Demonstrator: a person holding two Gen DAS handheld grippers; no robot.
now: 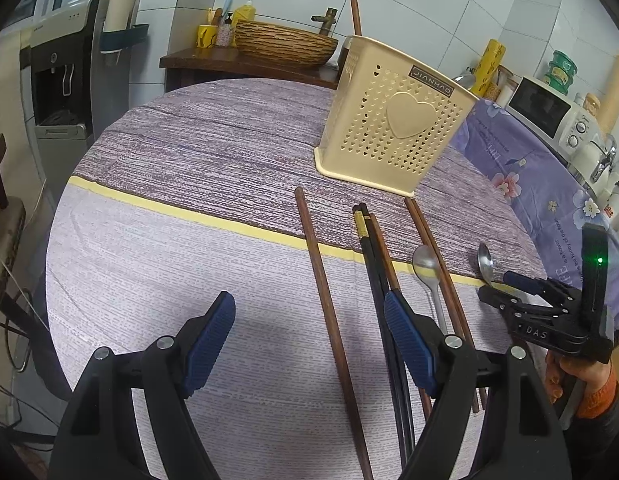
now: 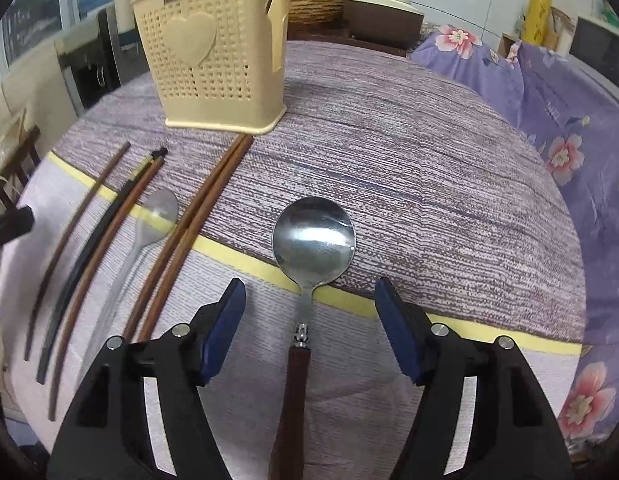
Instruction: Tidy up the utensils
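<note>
The task looks barely begun. The cream holder (image 2: 213,52) stands toward the far edge of the tabletop (image 2: 429,168) with a brown stick and a grey tip rising from it (what these are, I cannot tell). The big spoon (image 2: 313,240), the small spoon (image 2: 155,216) and the chopsticks (image 2: 185,232) lie flat toward the near edge. The right gripper (image 2: 309,332) stands wide around the big spoon's neck without touching it. The left gripper (image 1: 309,344) is wide and empty.
</note>
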